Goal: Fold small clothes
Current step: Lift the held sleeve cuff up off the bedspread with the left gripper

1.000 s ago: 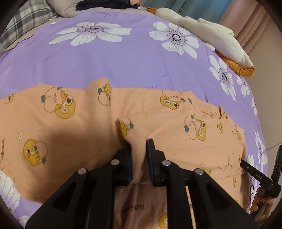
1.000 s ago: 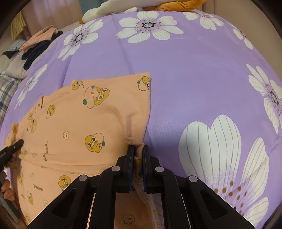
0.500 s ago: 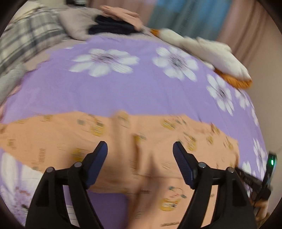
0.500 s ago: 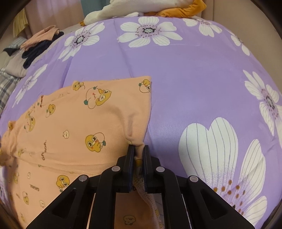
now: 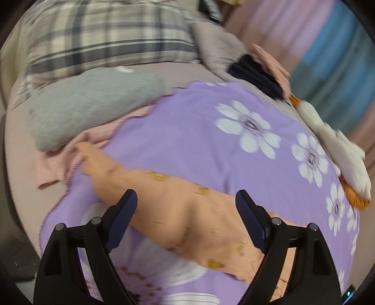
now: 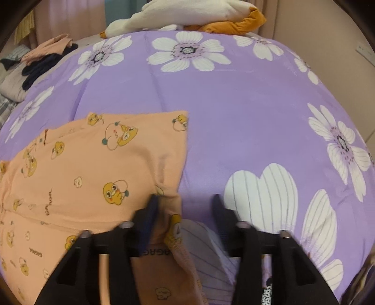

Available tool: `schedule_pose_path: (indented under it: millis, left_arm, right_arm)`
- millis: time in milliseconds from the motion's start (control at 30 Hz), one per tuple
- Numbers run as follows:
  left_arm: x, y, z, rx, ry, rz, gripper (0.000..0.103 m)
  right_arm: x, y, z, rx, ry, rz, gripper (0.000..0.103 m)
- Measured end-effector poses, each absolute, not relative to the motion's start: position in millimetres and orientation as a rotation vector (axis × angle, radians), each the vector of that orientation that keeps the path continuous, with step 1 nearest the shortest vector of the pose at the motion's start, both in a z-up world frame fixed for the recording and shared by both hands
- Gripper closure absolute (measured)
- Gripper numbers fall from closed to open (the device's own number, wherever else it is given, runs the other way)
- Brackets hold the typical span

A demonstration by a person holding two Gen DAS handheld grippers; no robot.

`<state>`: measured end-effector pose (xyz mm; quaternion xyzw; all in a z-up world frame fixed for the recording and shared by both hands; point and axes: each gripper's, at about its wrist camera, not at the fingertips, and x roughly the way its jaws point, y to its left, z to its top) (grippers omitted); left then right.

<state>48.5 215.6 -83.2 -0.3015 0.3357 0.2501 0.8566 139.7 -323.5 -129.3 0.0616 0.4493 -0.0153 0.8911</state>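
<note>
A small orange garment with yellow duck prints point(image 6: 93, 169) lies spread on a purple flowered bedspread point(image 6: 234, 105). In the right wrist view my right gripper point(image 6: 185, 204) is opening over the garment's near right edge; the cloth lies slack between the parted pads, loose of them. In the left wrist view, which is blurred, my left gripper point(image 5: 186, 204) hangs above a long part of the same garment point(image 5: 187, 211), its jaws still opening wide with nothing gripped.
A grey cloth point(image 5: 93, 108), a pink cloth point(image 5: 70, 159) and a plaid pillow point(image 5: 105, 35) lie at the bed's left end. Dark and peach clothes point(image 6: 44, 58) are piled far back. A white and orange plush point(image 6: 194, 16) rests on the far edge.
Both grippers were shut on folds of the orange garment and have let go. The left one swung away leftward and rose; the right one stayed in place and parted its jaws.
</note>
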Motion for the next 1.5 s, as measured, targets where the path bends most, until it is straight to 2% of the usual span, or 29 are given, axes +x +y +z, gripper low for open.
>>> schedule_pose_path:
  millis: [400,600,700,767,833,900,1167,1500]
  left_arm:
    - [28,259,-102,-0.751,0.72,0.659,0.017]
    - [26,276,-119,-0.834,0.755,0.685,0.021]
    - [26,283,-127,-0.879,0.763,0.687,0.029]
    - [27,288,-136,-0.928,0.786,0.688,0.037]
    - [26,293,-142,-0.983,0.78,0.69,0.038]
    - [24,294,-140,-1.0,0.756,0.693,0.046]
    - [29,299,-146,-1.036,0.712,0.689,0.092]
    - [26,271,-106,-0.924,0.548,0.593,0.095]
  right_arm:
    - [128,-325,-111,0.196,0.819,-0.011,0.044]
    - [123,-321,-104,0.2,0.787,0.0,0.044]
    - [122,-320,-103,0.199,0.782,0.007,0.044]
    - [122,-320,-102,0.205,0.781,0.008,0.044]
    - [122,-319,-102,0.21,0.782,0.013,0.044]
    - [121,-318,-102,0.209,0.78,0.012,0.044]
    - [119,-319,-103,0.219,0.781,0.012,0.044]
    - [116,-324,-101,0.237,0.772,0.008,0.044]
